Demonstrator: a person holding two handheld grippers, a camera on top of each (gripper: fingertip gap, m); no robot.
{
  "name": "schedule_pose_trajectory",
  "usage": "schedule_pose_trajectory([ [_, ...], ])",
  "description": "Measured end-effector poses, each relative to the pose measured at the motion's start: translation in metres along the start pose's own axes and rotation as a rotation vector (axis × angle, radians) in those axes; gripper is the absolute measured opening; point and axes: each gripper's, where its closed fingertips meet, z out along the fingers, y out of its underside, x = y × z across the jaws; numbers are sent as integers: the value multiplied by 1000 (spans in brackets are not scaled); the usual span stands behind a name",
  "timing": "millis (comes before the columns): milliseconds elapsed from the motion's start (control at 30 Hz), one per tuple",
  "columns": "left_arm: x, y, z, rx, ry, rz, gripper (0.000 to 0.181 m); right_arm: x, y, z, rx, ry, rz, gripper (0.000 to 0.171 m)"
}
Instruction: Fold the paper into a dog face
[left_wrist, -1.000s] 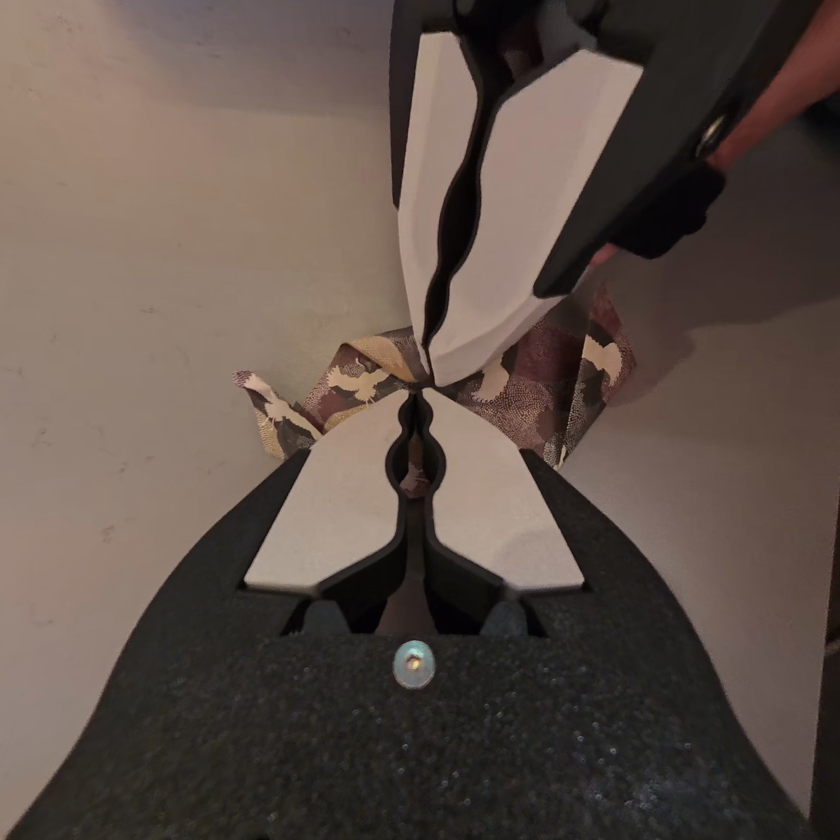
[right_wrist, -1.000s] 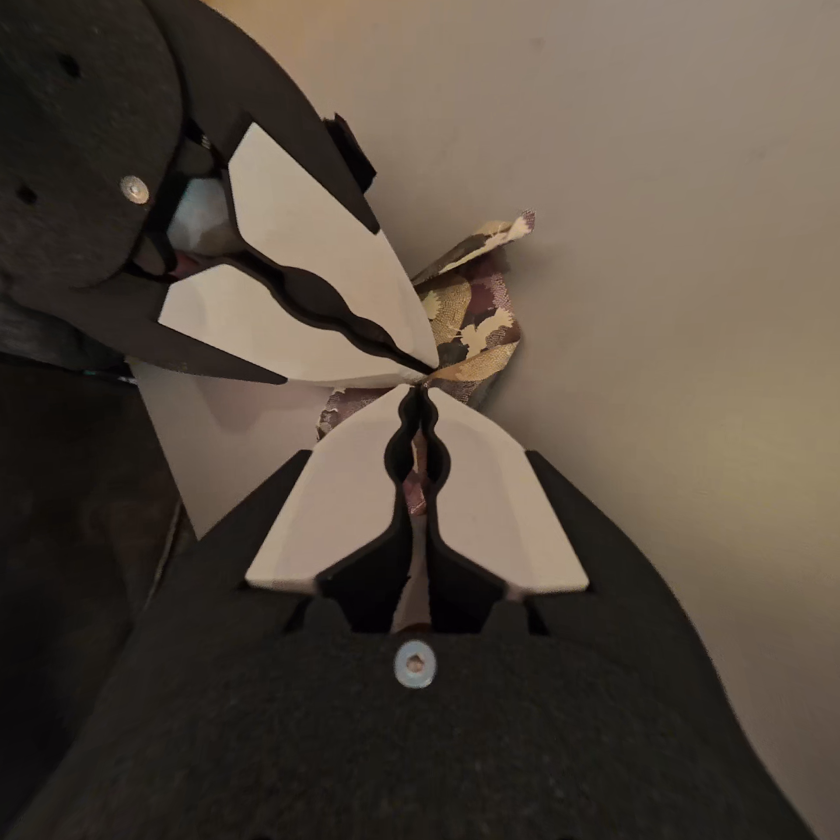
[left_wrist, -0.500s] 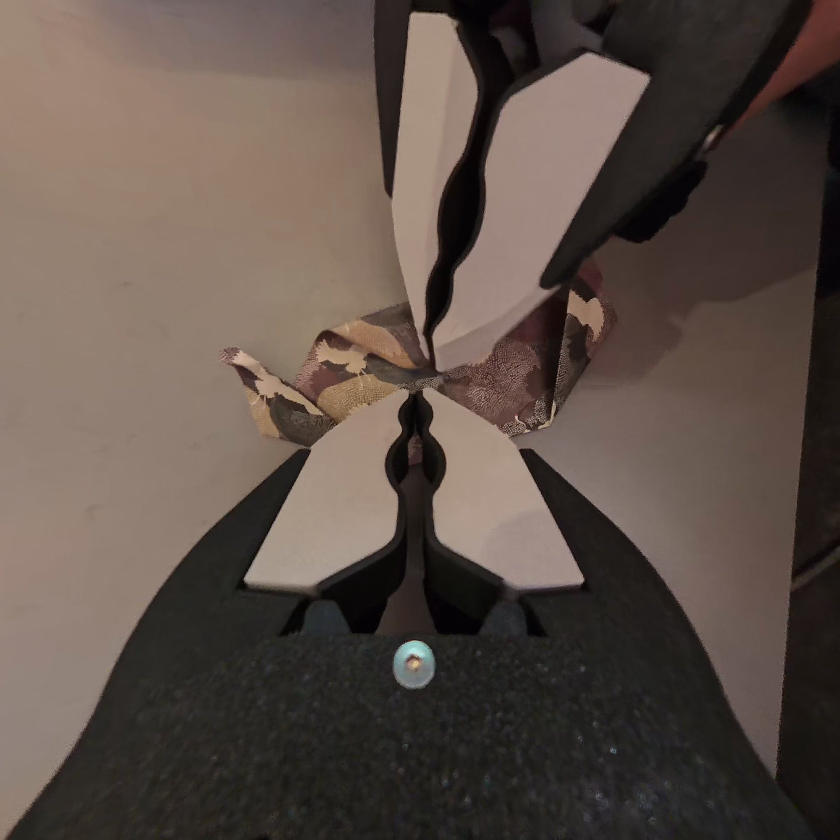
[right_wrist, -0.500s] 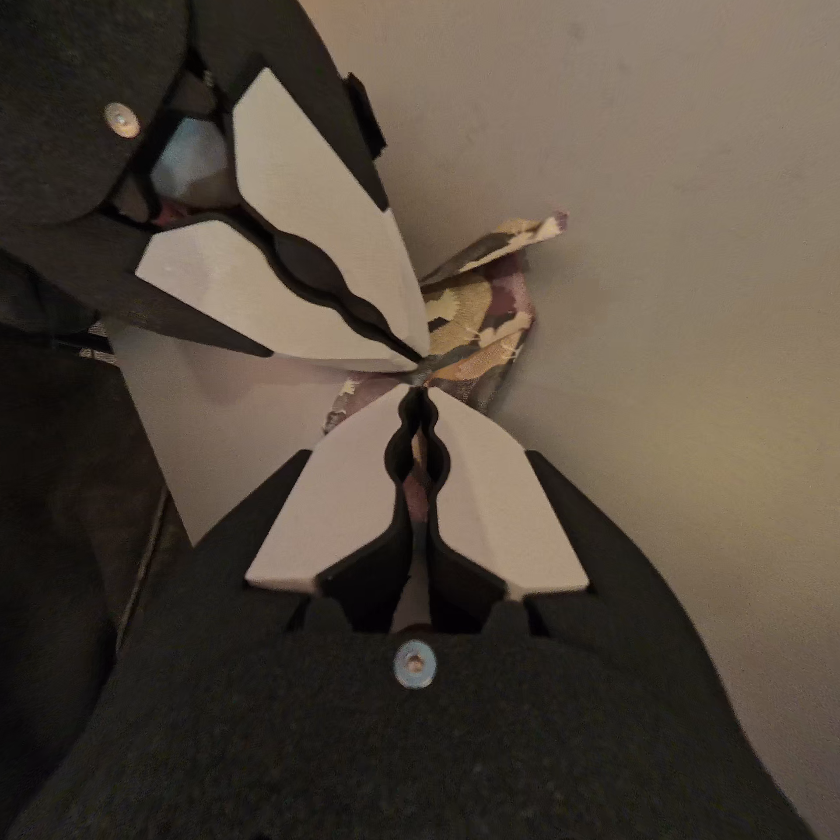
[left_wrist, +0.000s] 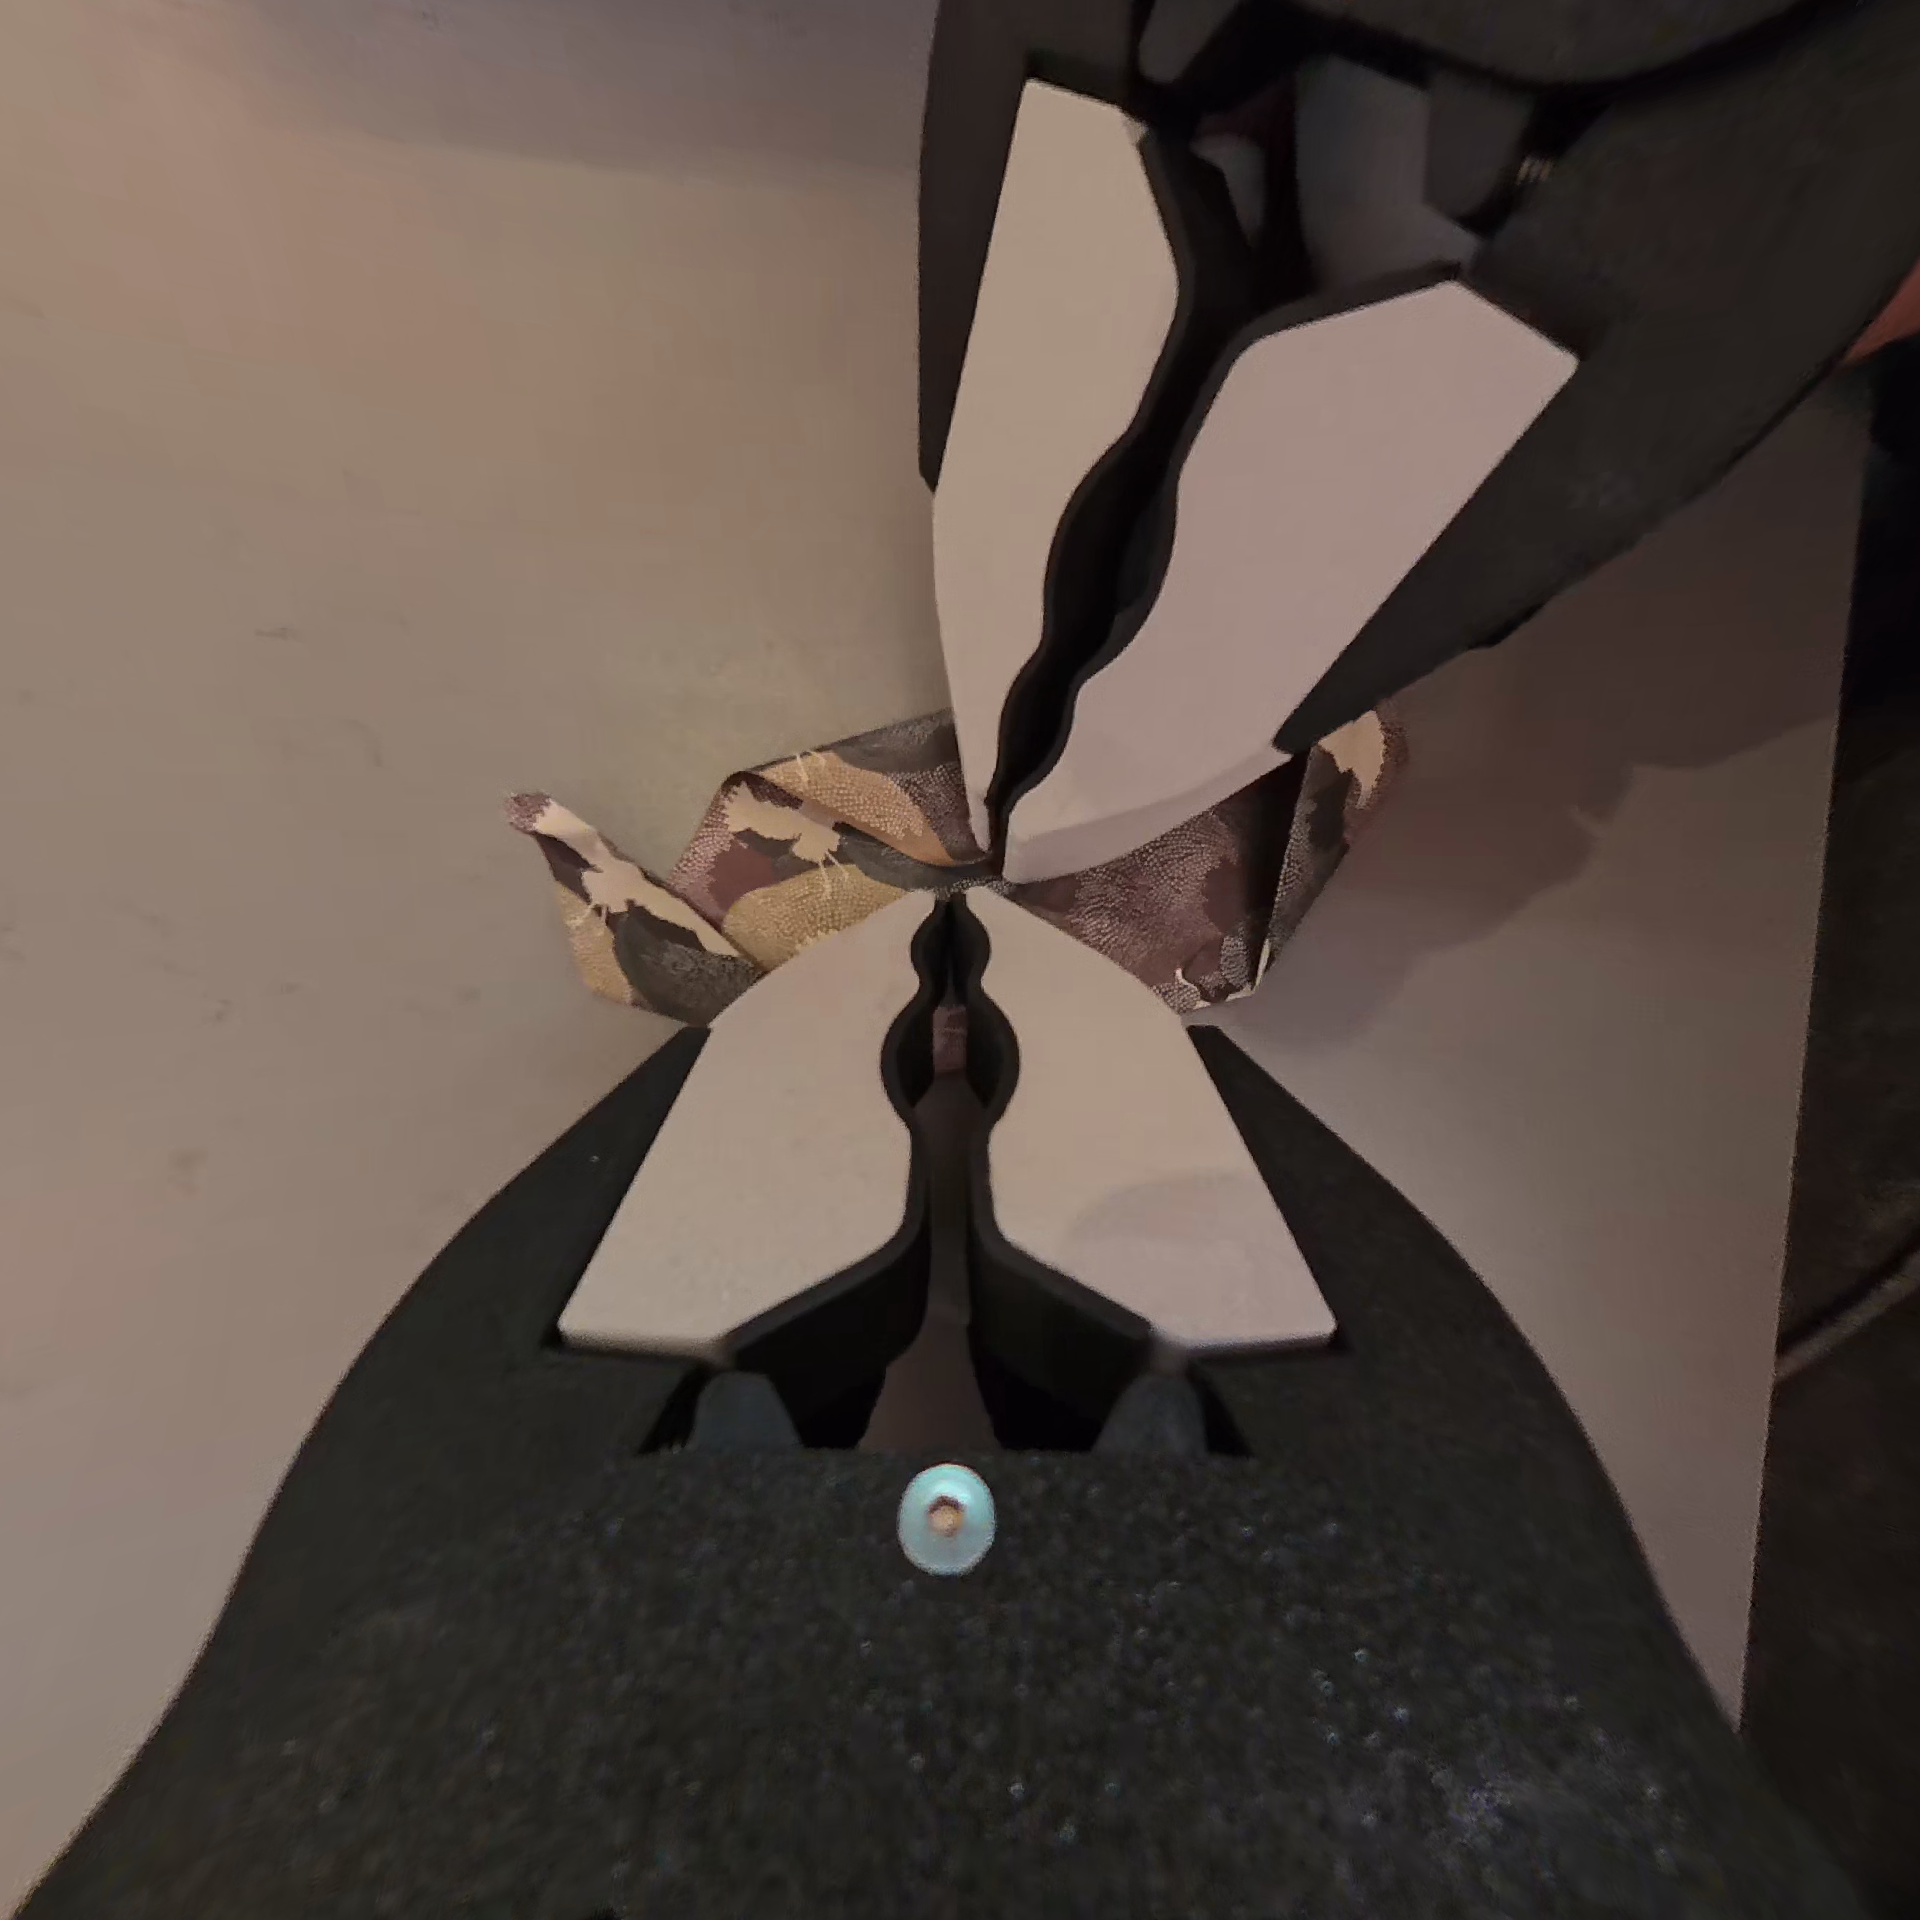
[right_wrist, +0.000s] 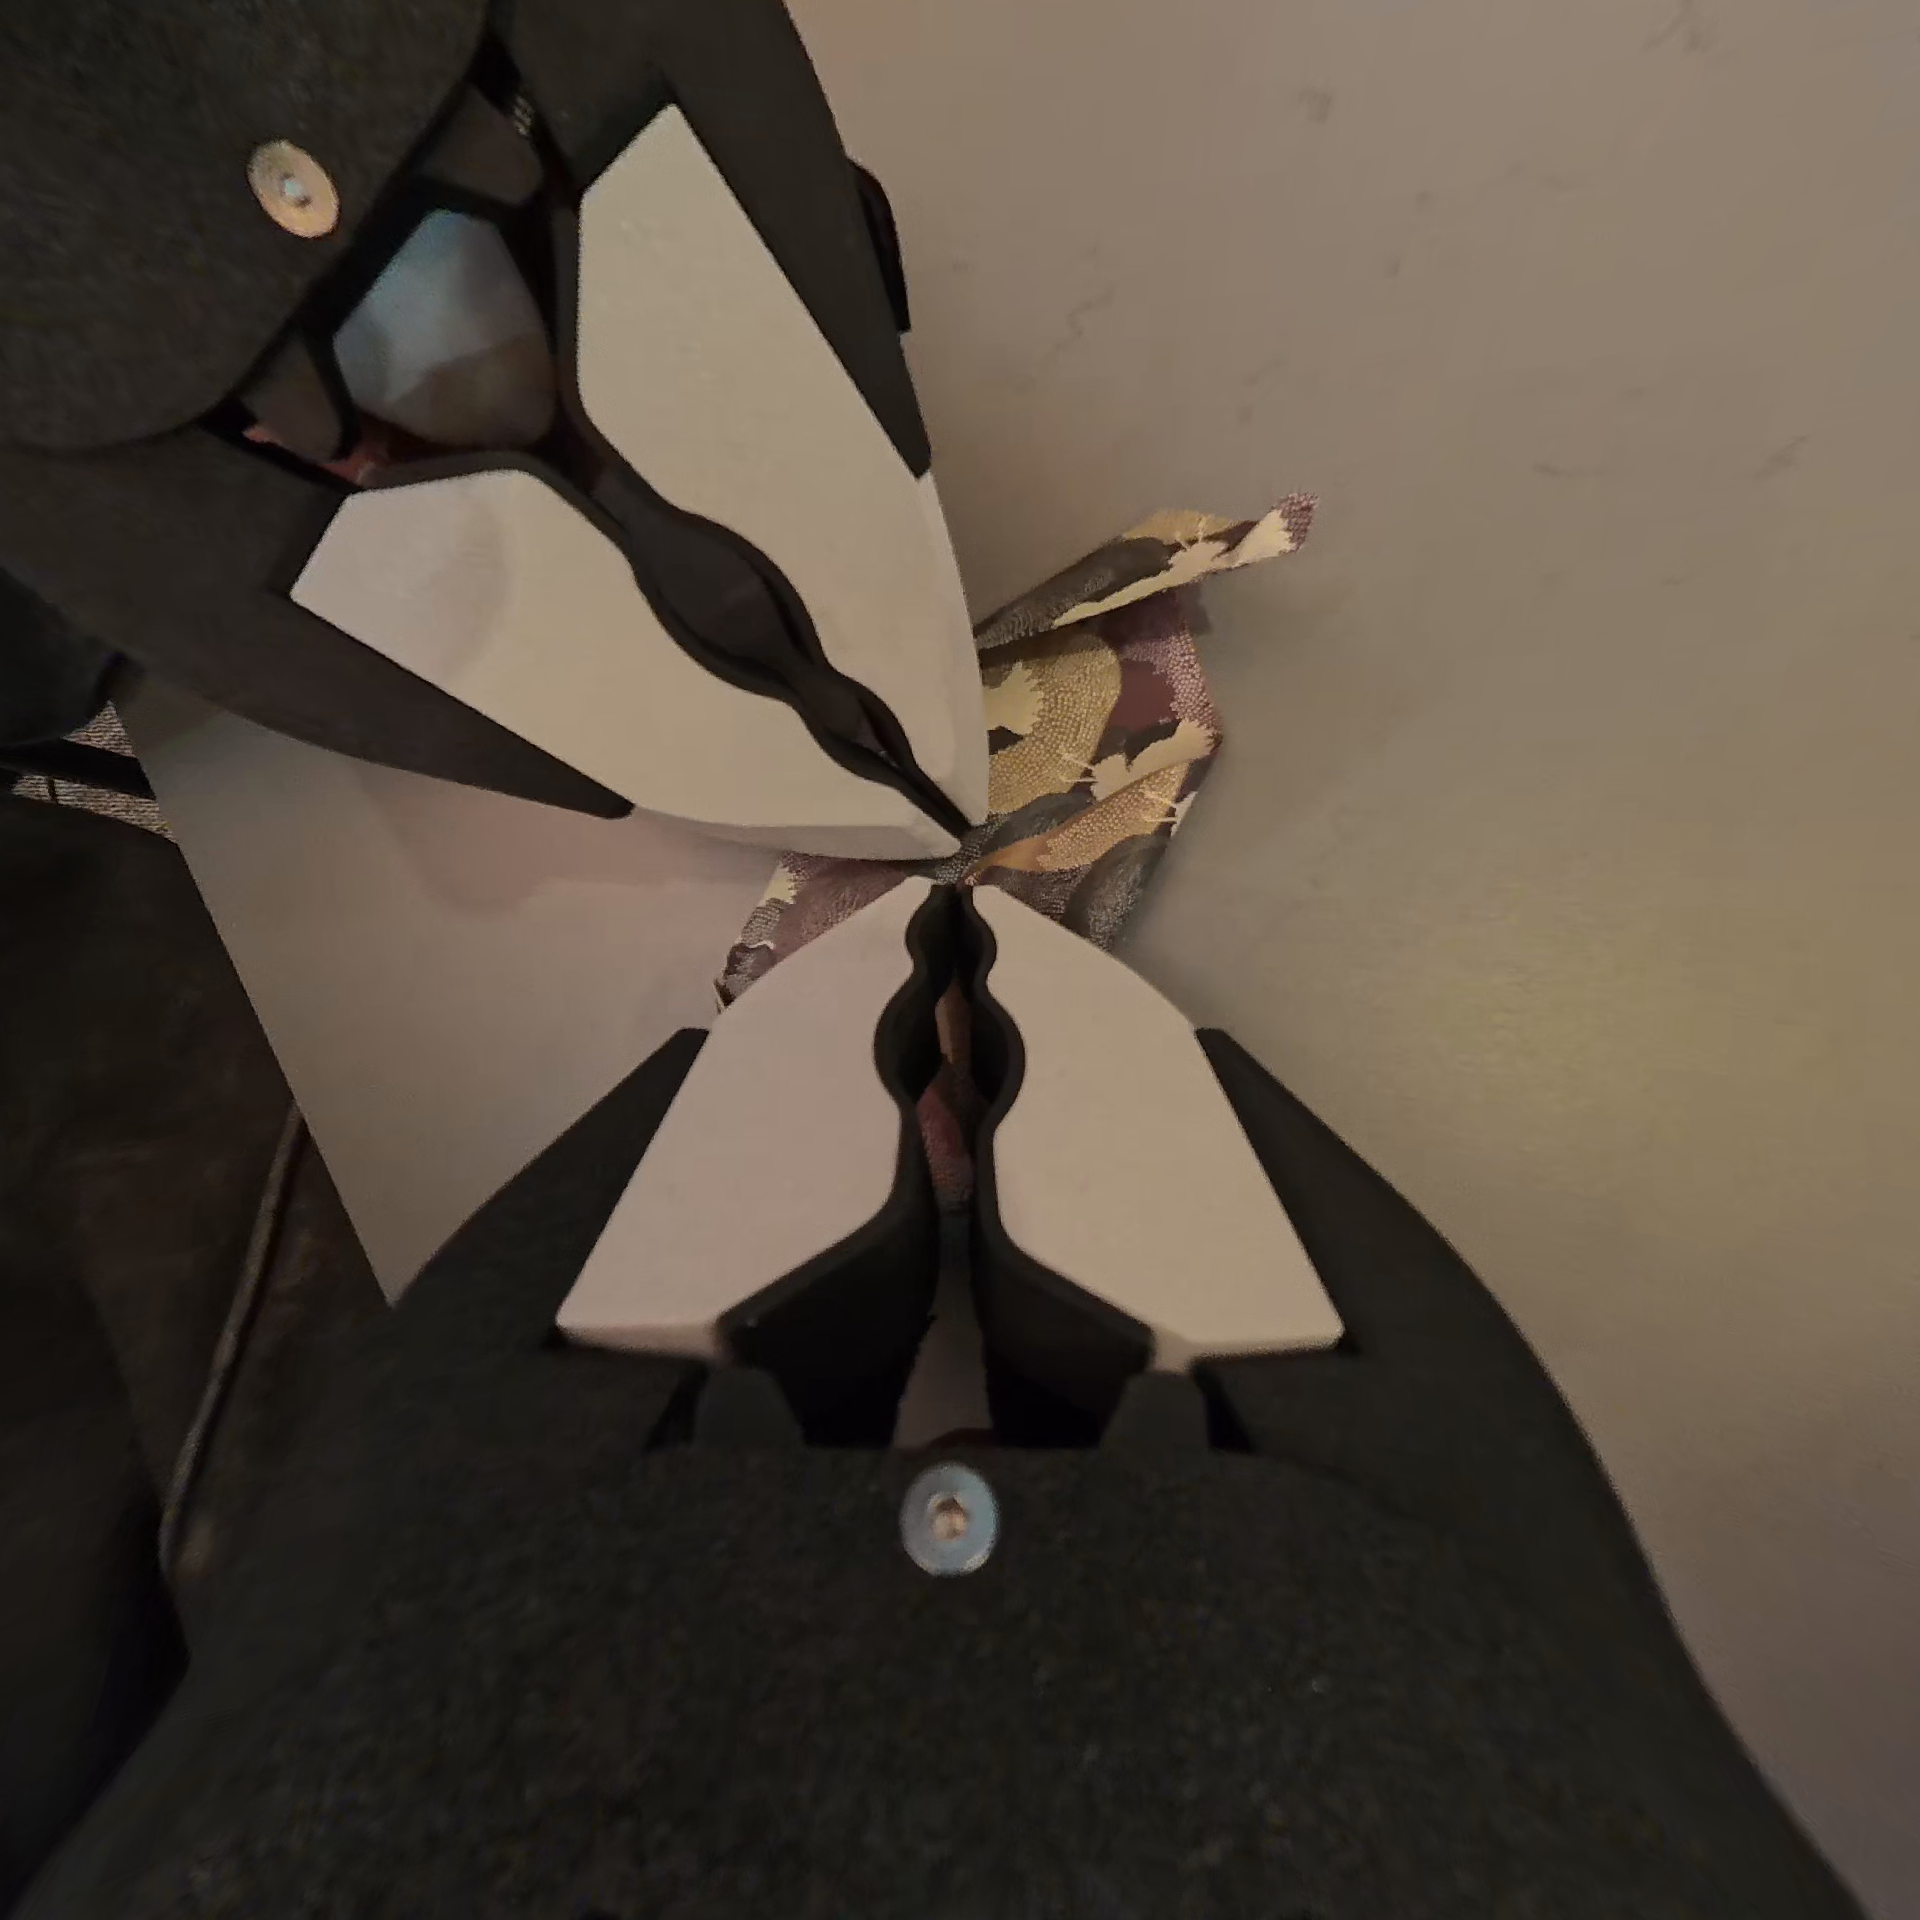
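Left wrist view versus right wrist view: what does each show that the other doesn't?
Left view only: the paper's far-right folded flap and a sliver of a person's arm at the right edge.

Right view only: the left gripper's round body with its screw.

Both: the patterned paper bunched on the pale table, with the right gripper and the left shut on it, tips nearly meeting.

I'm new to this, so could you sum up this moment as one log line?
left gripper: shut on paper | right gripper: shut on paper | tips nearly meet at one spot | paper crumpled on table
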Motion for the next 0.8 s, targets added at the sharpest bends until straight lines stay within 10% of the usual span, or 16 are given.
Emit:
schedule_pose_trajectory([
  [800,-21,-19,2,-2,-74,-20,0,-5,-2,3,24,-11,2,0],
])
